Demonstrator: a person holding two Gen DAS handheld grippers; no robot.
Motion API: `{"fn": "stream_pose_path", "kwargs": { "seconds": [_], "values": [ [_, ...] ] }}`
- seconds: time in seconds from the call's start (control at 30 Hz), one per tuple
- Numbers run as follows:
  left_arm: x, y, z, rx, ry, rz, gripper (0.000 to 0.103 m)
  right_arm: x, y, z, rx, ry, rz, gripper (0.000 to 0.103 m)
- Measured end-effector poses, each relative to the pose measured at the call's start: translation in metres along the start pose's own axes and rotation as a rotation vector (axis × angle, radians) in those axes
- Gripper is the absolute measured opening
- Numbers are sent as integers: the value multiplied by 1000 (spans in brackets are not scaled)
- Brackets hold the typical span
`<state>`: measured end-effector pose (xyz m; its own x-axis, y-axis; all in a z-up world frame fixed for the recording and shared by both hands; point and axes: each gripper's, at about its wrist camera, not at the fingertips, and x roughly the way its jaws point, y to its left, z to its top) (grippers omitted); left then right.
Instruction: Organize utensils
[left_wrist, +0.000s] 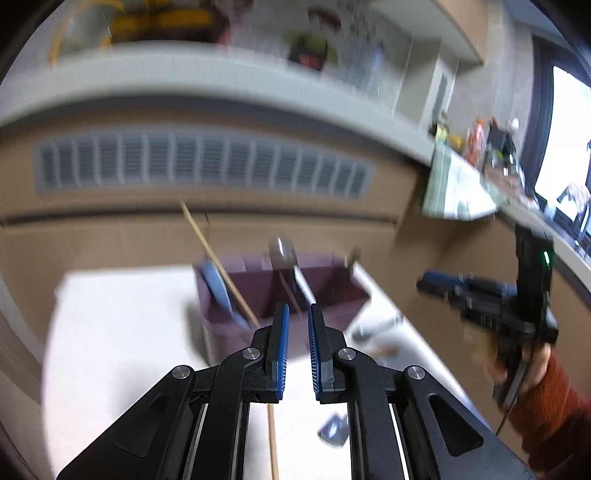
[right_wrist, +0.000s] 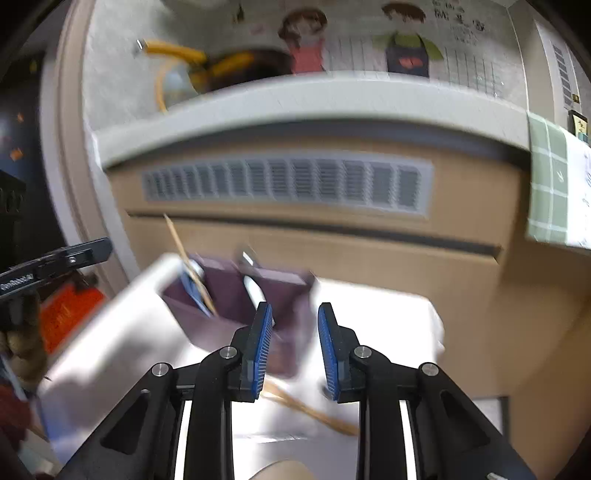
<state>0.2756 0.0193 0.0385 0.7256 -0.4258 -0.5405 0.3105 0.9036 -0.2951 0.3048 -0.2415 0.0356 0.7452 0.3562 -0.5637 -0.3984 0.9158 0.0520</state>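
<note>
left gripper (left_wrist: 296, 318) and right gripper (right_wrist: 295, 320): fingers spread, nothing between them. purple organizer (left_wrist: 280, 295) stands on the white table (left_wrist: 122, 332) at twelve o'clock of both, holding a chopstick (left_wrist: 218, 262) and spoon (left_wrist: 282, 251). another chopstick (right_wrist: 310, 410) lies loose on the table.

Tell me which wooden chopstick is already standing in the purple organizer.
The chopstick leaning in the organizer's left compartment, beside the blue utensil. The other chopstick lies flat on the white table.

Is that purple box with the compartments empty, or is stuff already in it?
Not empty. The purple box already holds a blue spoon and a wooden chopstick leaning out of its left compartment.
</note>
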Motion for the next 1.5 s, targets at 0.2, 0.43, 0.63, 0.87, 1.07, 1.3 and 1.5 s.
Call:
{"fn": "stream_pose_path", "kwargs": {
  "seconds": [0.2,0.43,0.63,0.87,1.07,1.3,1.5],
  "values": [
    [62,-2,-42,-31,196,-71,21,66,-82,-30,174,193,-11,26],
    [74,4,-66,-80,254,-7,21,113,-141,-58,371,321,14,26],
    [72,14,-75,-93,261,25,22,85,-93,-95,352,440,324,28],
    [62,20,-87,-64,265,64,28,72,-35,-90,-8,385,65,28],
    [51,22,-98,-53,286,77,35,108,-38,-77,20,360,-39,34],
    [53,22,-109,-31,322,99,36,145,-39,-52,-2,365,-75,61],
    [64,15,-103,15,352,132,36,132,-41,-55,-26,336,-98,25]
  ]
}}
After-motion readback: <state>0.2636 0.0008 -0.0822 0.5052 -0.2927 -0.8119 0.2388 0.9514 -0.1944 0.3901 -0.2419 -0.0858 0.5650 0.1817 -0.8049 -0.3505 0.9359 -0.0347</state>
